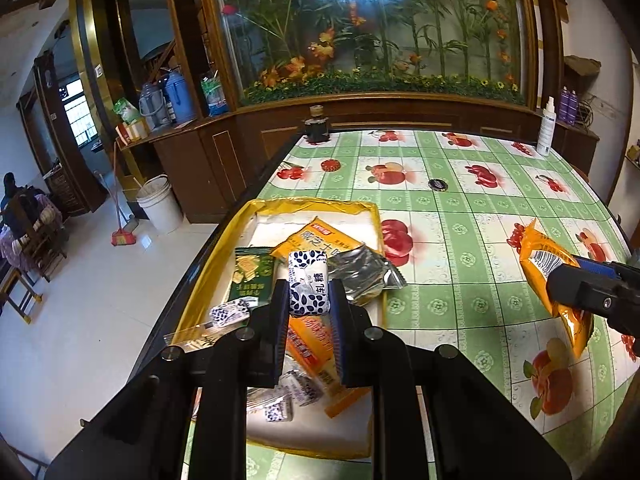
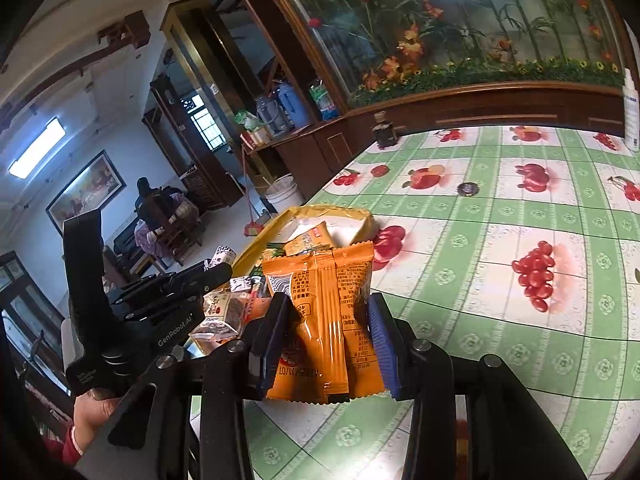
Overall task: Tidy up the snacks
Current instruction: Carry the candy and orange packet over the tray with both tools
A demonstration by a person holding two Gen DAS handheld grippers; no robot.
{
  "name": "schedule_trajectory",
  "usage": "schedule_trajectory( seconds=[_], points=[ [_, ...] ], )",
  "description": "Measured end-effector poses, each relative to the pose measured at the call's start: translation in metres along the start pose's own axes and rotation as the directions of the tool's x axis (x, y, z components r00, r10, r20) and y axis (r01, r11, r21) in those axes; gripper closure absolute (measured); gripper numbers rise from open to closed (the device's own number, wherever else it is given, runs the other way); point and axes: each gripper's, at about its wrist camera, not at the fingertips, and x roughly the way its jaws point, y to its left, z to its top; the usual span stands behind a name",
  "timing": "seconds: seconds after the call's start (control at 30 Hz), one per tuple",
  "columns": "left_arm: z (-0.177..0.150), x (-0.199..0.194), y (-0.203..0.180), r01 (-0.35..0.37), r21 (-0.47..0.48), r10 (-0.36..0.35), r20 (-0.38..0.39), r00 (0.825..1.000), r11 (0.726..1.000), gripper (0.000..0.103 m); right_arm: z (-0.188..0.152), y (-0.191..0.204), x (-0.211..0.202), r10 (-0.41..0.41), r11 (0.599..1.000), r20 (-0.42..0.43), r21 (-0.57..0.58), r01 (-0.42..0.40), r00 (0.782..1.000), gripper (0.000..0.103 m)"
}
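My left gripper [image 1: 309, 294] is shut on a small white candy with a blue leaf pattern [image 1: 308, 284], held above a yellow-rimmed tray [image 1: 320, 205] at the table's left edge. In the tray lie a green cracker packet [image 1: 250, 276], orange packets [image 1: 316, 240], a silver packet [image 1: 362, 274] and several small blue-and-white candies [image 1: 228, 314]. My right gripper [image 2: 328, 330] is shut on an orange snack packet [image 2: 326, 316], upright above the tablecloth to the right of the tray. The same orange packet [image 1: 548, 276] shows at the right in the left wrist view, and the left gripper [image 2: 218, 270] at the left in the right wrist view.
A green checked tablecloth with fruit prints [image 1: 460, 216] covers the table. On it stand a dark jar [image 1: 317, 126] at the far left corner, a white spray bottle [image 1: 547, 128] at the far right, and a small dark round object [image 1: 437, 185]. A white bucket [image 1: 160, 204] stands on the floor.
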Motion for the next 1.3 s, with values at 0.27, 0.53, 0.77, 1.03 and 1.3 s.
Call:
schedule_trajectory(
  seconds=[0.27, 0.53, 0.77, 1.03, 1.3],
  points=[
    [-0.005, -0.002, 0.022, -0.015, -0.033, 0.015, 0.004, 1.0, 0.999, 0.086, 0.001, 0.025, 0.013, 0.024, 0.999, -0.017, -0.041, -0.025, 1.0, 0.062],
    [-0.012, 0.0, 0.043, -0.039, -0.062, 0.039, -0.001, 0.999, 0.997, 0.086, 0.002, 0.045, 0.029, 0.044, 0.997, -0.039, -0.065, -0.046, 0.998, 0.062],
    [-0.016, 0.002, 0.057, -0.054, -0.08, 0.053, -0.007, 0.999, 0.995, 0.086, 0.004, 0.056, 0.043, 0.061, 0.994, -0.056, -0.082, -0.066, 0.997, 0.062],
    [-0.021, 0.004, 0.073, -0.066, -0.11, 0.065, -0.008, 0.998, 0.992, 0.086, 0.005, 0.067, 0.059, 0.073, 0.992, -0.074, -0.098, -0.08, 0.995, 0.062],
    [-0.024, 0.01, 0.081, -0.063, -0.123, 0.061, -0.021, 0.998, 0.99, 0.086, 0.008, 0.073, 0.075, 0.081, 0.99, -0.094, -0.107, -0.091, 0.992, 0.061]
  ],
)
